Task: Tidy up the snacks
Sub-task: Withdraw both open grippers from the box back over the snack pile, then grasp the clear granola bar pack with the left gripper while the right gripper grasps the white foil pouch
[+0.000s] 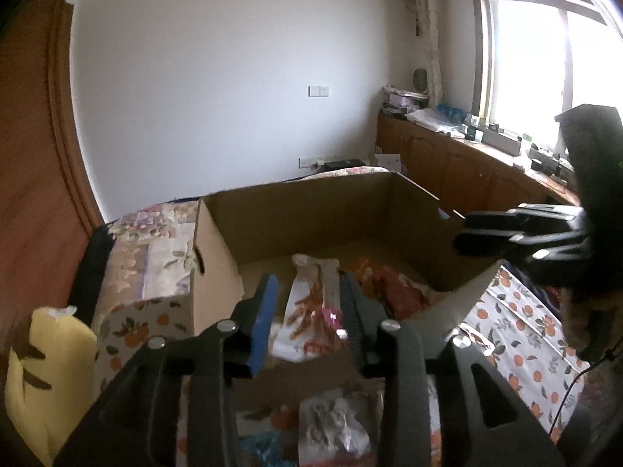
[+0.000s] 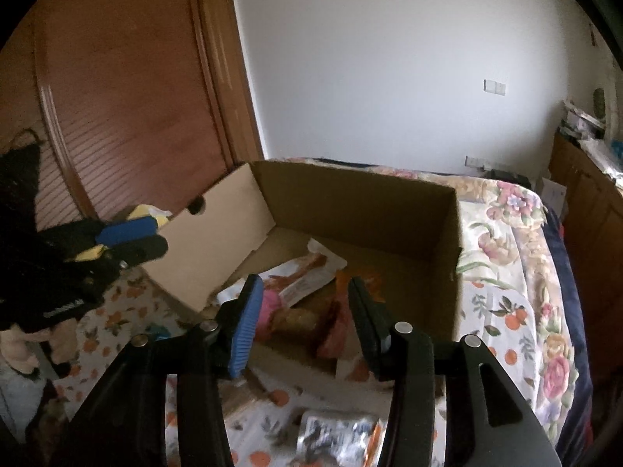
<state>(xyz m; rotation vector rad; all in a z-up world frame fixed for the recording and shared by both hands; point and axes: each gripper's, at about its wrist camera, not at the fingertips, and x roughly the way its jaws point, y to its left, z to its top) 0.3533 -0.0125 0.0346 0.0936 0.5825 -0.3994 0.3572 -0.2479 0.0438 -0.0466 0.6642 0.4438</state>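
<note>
A yellow cushion (image 1: 46, 369) sits at the far left on the bed (image 1: 521, 334), beside the cardboard box (image 1: 311, 210) that stands open on the orange-print cover. The left tongs (image 1: 307, 311) hang over the box's near edge, jaws narrowly parted with nothing pressed between them; a white snack bag (image 1: 307, 311) lies in the box just beyond them. To its right inside the box is an orange-red packet (image 1: 389, 288). Further right, the right tongs (image 2: 305, 311) hover over the same near edge, jaws moderately apart and empty, with a pink packet (image 2: 268, 311) and that orange-red packet below them.

The step in hand looks like a drop-off: both tongs seem to have just let snacks fall into the box. Part of the task is done, as several bags are inside, but a silver pack (image 2: 338, 439) and a blue-wrapped item (image 1: 261, 447) lie on the bed in front of the box. The next move likely calls for drawing a tong back, lowering it over the silver pack, and closing across its narrow side.
</note>
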